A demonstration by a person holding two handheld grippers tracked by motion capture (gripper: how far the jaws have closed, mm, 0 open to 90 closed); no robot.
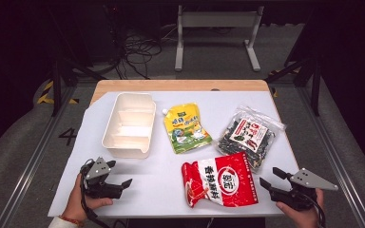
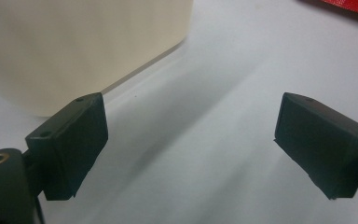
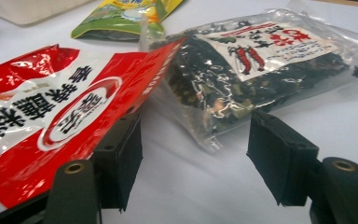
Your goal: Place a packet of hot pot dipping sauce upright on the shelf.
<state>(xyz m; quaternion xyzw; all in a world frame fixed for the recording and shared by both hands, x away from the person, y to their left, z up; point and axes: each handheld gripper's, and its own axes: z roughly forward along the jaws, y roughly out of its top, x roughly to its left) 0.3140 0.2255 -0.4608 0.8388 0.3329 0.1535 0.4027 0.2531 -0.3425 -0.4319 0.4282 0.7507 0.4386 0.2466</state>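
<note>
Left gripper [image 1: 122,184] jaws apart, nothing between them, just bare white surface [image 1: 161,185]; in the left gripper view [image 2: 191,135] the cream tray wall [image 2: 74,46] sits just beyond the left jaw, not touching. Right gripper [image 1: 268,179] jaws apart too, nothing clamped; in the right gripper view [image 3: 193,154] the gap holds only surface, with the red bag [image 3: 56,112] beside and partly behind the left jaw, and the clear bag of dark dried stuff [image 3: 242,70] near the right jaw. Contact between red bag and left jaw: can't tell, probably just close.

High view: left gripper at near left corner, held by a hand [image 1: 78,204], pointing right. Right gripper at near right edge, pointing left toward the red bag [image 1: 218,183], which lies flat at front centre. Clear bag [image 1: 249,135] behind it to the right, edges touching or overlapping. Yellow-green pouch [image 1: 186,128] mid-surface, apart from the red bag. Three-part cream tray [image 1: 129,124] at left, beside the pouch.
</note>
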